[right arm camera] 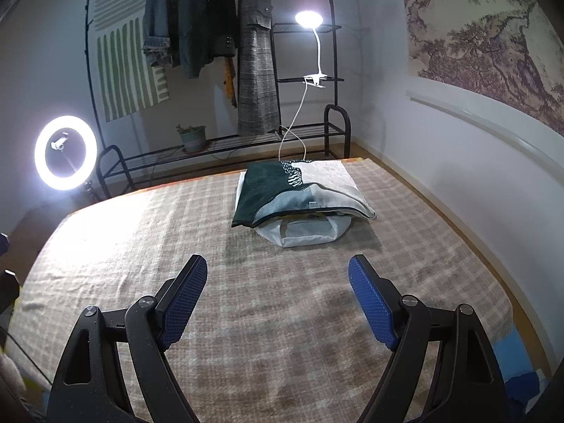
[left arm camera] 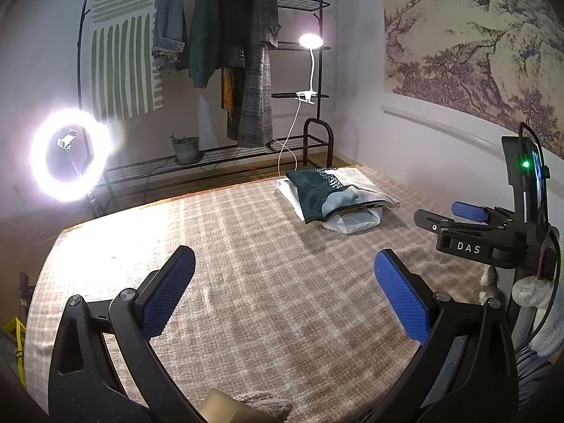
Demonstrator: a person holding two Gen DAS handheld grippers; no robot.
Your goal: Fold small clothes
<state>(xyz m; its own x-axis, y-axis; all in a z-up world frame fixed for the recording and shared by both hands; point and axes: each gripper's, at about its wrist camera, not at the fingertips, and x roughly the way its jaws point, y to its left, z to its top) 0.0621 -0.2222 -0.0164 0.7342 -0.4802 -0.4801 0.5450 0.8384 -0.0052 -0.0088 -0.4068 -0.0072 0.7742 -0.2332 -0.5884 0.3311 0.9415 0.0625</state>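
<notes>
A lit ring light stands left of the plaid bed cover; coats hang on a black rack; a clip lamp glows; a potted plant sits on the rack's low shelf; a landscape mural fills the right wall

Black-framed left tool and right tool, blue dimpled pads.

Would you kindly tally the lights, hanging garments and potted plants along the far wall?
Lights: 2, ring light and clip lamp
Hanging garments: 4, denim jacket through plaid coat
Potted plant: 1
Total: 7
</notes>
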